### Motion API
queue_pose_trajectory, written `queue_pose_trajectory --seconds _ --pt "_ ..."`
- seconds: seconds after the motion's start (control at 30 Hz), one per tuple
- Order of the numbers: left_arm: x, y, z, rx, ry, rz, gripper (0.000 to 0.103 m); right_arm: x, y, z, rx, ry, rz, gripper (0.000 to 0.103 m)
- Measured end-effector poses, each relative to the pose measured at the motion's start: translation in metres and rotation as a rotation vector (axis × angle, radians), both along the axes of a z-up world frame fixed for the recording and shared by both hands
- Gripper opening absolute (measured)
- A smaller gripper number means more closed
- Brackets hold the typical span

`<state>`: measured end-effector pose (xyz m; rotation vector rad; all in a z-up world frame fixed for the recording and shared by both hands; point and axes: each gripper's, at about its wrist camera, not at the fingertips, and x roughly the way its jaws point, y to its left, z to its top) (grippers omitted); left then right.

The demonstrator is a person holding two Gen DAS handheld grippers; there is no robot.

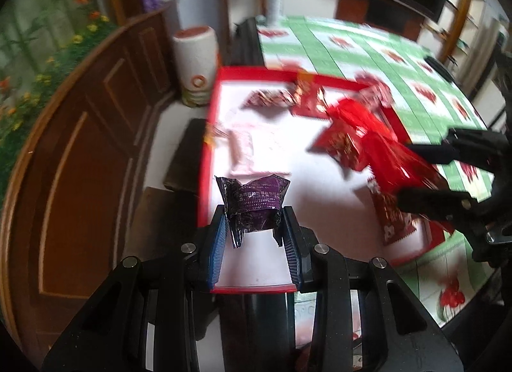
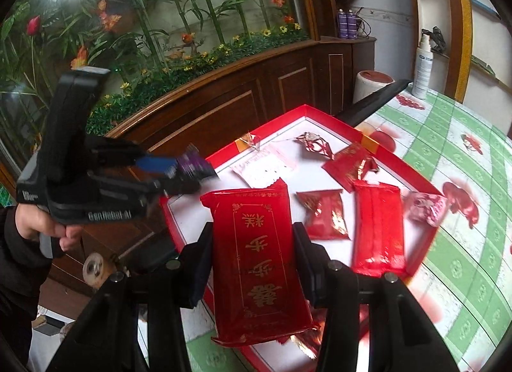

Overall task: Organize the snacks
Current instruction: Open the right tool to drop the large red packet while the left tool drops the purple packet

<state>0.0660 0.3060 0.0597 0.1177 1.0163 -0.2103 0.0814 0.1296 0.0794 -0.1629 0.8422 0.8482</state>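
Note:
A red-rimmed white tray (image 1: 204,160) (image 2: 323,117) lies on the table and holds several snack packets. My left gripper (image 1: 254,223) is shut on a purple snack packet (image 1: 252,204) above the tray's near left edge; it also shows in the right wrist view (image 2: 179,176) with the purple snack packet (image 2: 195,165). My right gripper (image 2: 252,244) is shut on a long red snack packet (image 2: 256,260) with gold lettering, held above the tray. In the left wrist view the right gripper (image 1: 412,173) holds that red snack packet (image 1: 384,154) at the tray's right side.
In the tray lie a pink packet (image 1: 241,151), a white packet (image 2: 265,168), several red packets (image 2: 377,228) (image 2: 326,218) and foil wrappers (image 2: 312,143). A green checked tablecloth (image 2: 464,244) covers the table. A white bottle (image 2: 422,68), a white jar (image 1: 195,64) and a wooden cabinet (image 1: 89,148) stand nearby.

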Motion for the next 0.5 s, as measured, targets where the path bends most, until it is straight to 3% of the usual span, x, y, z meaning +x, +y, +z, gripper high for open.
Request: queue_pose_trajectory --seconds 0.37,0.5 --pt "0.011 -0.011 -0.024 0.008 0.086 -0.056 0.033 0.033 0.016 -0.032 -0.002 0.096 -0.046 0.049" --pt "0.006 -0.005 -0.029 0.015 0.096 -0.048 0.033 0.038 0.025 -0.037 -0.021 0.082 -0.053 0.049"
